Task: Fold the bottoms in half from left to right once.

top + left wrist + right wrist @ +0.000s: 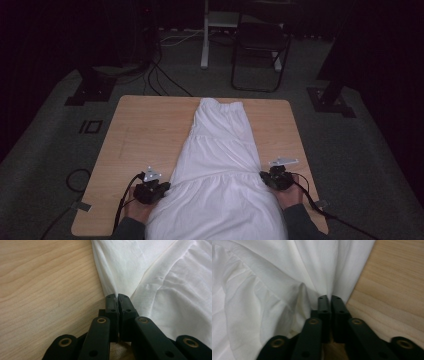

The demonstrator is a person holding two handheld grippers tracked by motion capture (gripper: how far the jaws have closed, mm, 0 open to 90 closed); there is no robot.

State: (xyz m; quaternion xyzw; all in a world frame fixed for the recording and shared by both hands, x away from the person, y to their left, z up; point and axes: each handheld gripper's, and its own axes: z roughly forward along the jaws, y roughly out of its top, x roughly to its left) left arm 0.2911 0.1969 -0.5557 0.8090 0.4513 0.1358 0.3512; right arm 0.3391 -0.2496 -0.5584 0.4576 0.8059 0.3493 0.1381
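Along the middle of the bench (145, 125) lies a white dress (220, 150), its long axis running from the narrow top at 12 o'clock to the wide skirt at 6 o'clock, where the cloth runs past the near edge toward the person. That axis is what the coming move turns on: each claw sits at one side edge of the skirt, level with the lower gathered seam, so any lift, pull or fold will act across the garment's width or carry its lower part toward 12 o'clock.

From the left claw (161, 188), at about 7 o'clock on the bench, the dress lies toward 3 o'clock. From the right claw (264, 179), at about 5 o'clock, it lies toward 9 o'clock. Both are equally near the cloth; neither hand has the advantage.

Seen from above, the claws merely touch the skirt's edges, and the grip itself is too small to judge. Closer in, the left claw (117, 295) has its jaws pressed together with a thin pinch of the dress's edge (110, 277) caught between the tips, bare wood at its 9 o'clock. Likewise the right claw (329, 297) is closed tight on a fold of white fabric (322, 272) that puckers into its tips, with wood at its 3 o'clock.
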